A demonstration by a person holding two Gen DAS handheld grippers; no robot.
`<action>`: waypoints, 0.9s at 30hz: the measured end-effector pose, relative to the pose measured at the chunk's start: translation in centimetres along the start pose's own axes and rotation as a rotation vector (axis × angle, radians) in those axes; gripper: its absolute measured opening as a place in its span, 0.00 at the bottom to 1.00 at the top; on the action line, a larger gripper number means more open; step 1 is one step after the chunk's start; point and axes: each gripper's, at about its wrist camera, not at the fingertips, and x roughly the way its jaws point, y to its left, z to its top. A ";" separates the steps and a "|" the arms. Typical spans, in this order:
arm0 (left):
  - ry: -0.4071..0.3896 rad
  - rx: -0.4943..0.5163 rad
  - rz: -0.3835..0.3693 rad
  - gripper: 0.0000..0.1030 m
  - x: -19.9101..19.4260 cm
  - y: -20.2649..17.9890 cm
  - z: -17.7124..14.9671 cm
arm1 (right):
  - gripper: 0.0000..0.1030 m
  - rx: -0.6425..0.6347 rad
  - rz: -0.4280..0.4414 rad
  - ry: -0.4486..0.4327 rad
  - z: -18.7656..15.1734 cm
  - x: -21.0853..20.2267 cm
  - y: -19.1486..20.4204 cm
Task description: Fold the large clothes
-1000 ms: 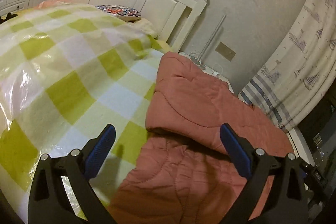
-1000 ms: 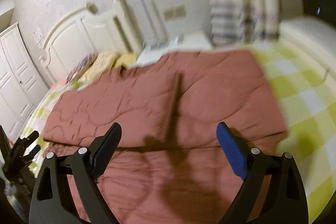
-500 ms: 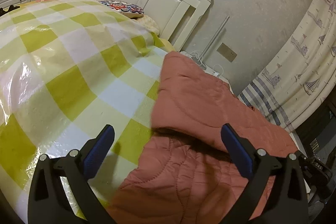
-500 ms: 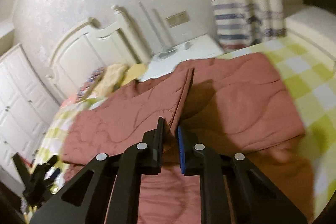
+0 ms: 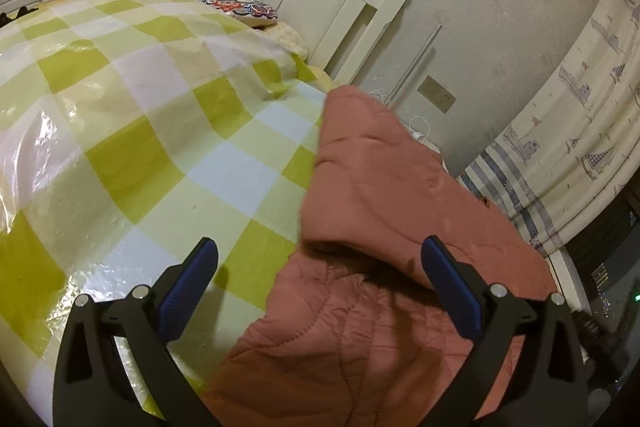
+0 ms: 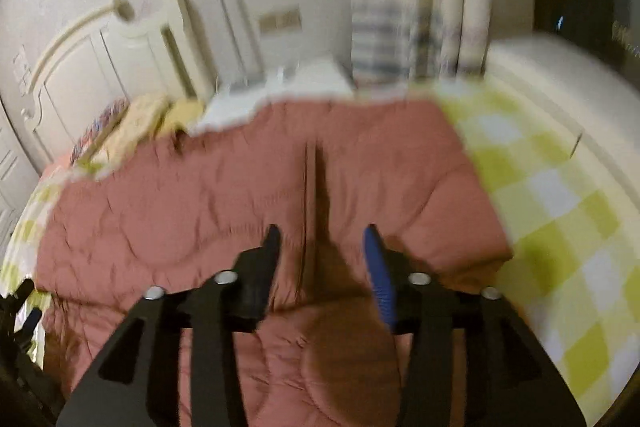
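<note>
Left wrist view: partly folded salmon-pink quilted padded garment [image 5: 384, 195] on the yellow-and-white checked bedcover [image 5: 132, 131], one flap doubled over.

Left hand-held gripper [image 5: 320, 291] wide open, hovering over the garment's near edge, nothing between its blue pads [image 5: 188, 291]. In the blurred right wrist view, same garment [image 6: 192, 211] spread across the bed, a folded edge running up its middle. Right hand-held gripper [image 6: 322, 251] partway apart and opening just above that edge, no cloth pinched as far as blur allows. Judged early to midway: first fold down, further folds and squaring left.
</note>
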 end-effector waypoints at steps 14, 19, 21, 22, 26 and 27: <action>-0.038 -0.034 -0.011 0.97 -1.0 0.4 0.5 | 0.76 -0.302 -0.007 0.127 -1.9 5.5 6.6; -0.043 -0.027 -0.154 0.98 -3.0 -2.1 3.4 | 0.78 -0.283 0.029 0.135 -2.4 5.3 6.5; 0.032 -0.005 -0.238 0.98 -1.4 -3.9 4.7 | 0.78 -0.287 0.028 0.132 -2.4 5.4 6.6; 0.076 0.001 -0.254 0.98 0.0 -4.5 5.0 | 0.78 -0.287 0.029 0.131 -2.5 5.4 6.6; 0.262 0.020 -0.166 0.97 7.2 -4.1 3.4 | 0.78 -0.281 0.042 0.131 -2.3 5.5 6.4; 0.228 0.066 -0.166 0.98 7.3 -4.2 3.1 | 0.78 -0.288 0.046 0.132 -2.3 5.5 6.5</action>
